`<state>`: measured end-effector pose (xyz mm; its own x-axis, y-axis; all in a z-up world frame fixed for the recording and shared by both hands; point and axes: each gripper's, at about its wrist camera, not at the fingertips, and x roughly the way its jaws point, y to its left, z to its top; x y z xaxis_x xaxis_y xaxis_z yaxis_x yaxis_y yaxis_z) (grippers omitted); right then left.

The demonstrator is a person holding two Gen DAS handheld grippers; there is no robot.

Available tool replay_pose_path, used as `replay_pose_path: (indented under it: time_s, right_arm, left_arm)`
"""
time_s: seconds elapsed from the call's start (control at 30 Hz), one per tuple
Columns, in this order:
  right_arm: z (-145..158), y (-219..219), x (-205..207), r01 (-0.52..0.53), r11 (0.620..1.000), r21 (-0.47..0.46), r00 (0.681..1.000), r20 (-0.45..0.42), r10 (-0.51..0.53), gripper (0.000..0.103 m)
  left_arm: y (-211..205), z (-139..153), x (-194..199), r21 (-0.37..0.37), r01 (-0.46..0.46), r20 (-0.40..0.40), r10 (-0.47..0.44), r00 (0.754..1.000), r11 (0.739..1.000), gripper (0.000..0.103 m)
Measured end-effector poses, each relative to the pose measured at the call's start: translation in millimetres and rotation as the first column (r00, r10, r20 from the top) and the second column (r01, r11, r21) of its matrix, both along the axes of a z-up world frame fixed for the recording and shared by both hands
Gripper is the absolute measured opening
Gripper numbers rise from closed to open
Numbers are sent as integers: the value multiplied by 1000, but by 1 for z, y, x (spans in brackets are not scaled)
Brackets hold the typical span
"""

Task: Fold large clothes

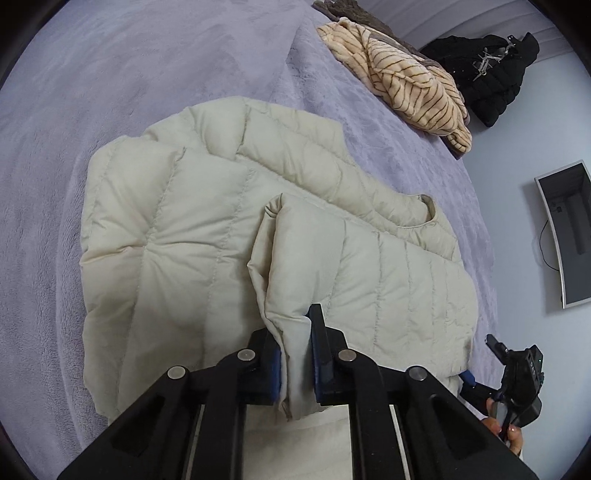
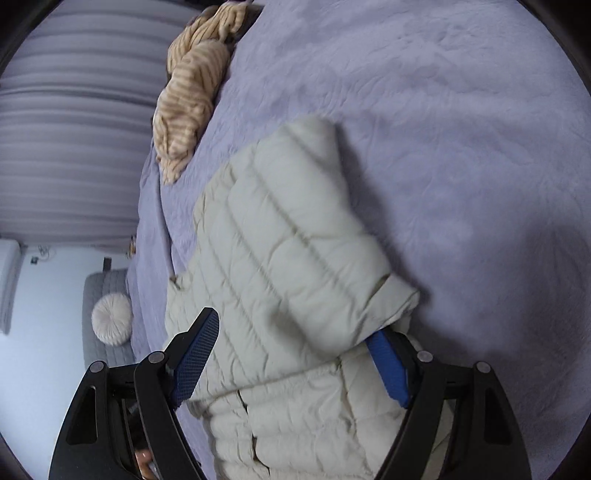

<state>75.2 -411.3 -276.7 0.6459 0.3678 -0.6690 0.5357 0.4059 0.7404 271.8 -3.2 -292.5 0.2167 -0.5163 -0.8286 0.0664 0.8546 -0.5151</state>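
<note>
A cream quilted puffer jacket (image 1: 207,236) lies spread on the lilac bed cover (image 1: 147,74). One sleeve (image 1: 332,266) is folded across its body. My left gripper (image 1: 295,365) is shut on the near edge of that sleeve, with fabric pinched between its blue pads. In the right wrist view the jacket (image 2: 280,251) fills the middle, blurred. My right gripper (image 2: 291,365) stands open and wide with jacket fabric between its fingers, and the left pad's face is bare. That gripper (image 1: 517,369) also shows at the lower right of the left wrist view, held by a hand.
A peach striped garment (image 1: 406,77) lies bunched at the bed's far edge, with a brown one (image 1: 354,14) behind it. A black jacket (image 1: 491,74) lies beyond the bed. A wall screen (image 1: 569,236) is at the right. A round cushion (image 2: 112,319) sits on a grey seat.
</note>
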Motion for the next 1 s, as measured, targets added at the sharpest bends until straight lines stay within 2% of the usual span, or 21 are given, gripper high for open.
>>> replay_pose_path:
  time_s: [0.07,0.1,0.17,0.23,0.43,0.5,0.67,0.77,0.83,0.87,0.9,0.93,1.0]
  right_arm:
    - [-8,-14,-5,69,997,27,998,-2,-69,79]
    - [-15,-21,-7,93,994,52,996,-12,-92,74]
    - [-29,-26,-11,115,989,88,993,-34,-113,66]
    - [-35,-31,-14,105,991,76,994,-41,-103,57]
    - [-29,-28,-7,19,999,29,998,-54,-17,58]
    - [-20,-24,-5,-22,1000,21,997,-76,23,58]
    - [16,-1,-17,-188,980,-59,975,-132,179,59]
    - [39,5,-22,-220,965,-145,970,-136,201,59]
    - [54,5,-13,-227,945,-236,971,-130,200,58]
    - [60,5,-6,-231,934,-273,971,-125,203,54]
    - [63,6,3,-241,923,-300,969,-128,211,41]
    - [64,8,13,-257,912,-318,965,-137,224,36]
    - [62,15,34,-289,892,-347,956,-144,254,34]
  left_arm:
    - [0,-6,-2,18,1,-1,-1,1000,1000,14]
    - [-1,-7,-3,30,3,1,-3,1000,1000,14]
    - [-2,-8,-5,57,5,8,-5,1000,998,14]
    - [2,-4,-8,93,-5,26,2,1000,996,14]
    - [23,14,-16,213,-11,50,0,999,977,14]
    - [31,23,-21,226,-12,66,-3,998,974,14]
    - [32,57,-29,262,-9,157,-34,987,965,14]
    - [15,71,-25,277,28,200,-86,976,960,14]
    - [-1,74,-19,285,51,212,-115,970,957,14]
    - [-10,72,-15,287,61,214,-126,969,956,14]
    - [-19,70,-11,287,69,213,-134,968,955,14]
    - [-28,66,-7,289,74,211,-139,968,954,14]
    - [-43,53,-1,316,80,198,-148,969,945,14]
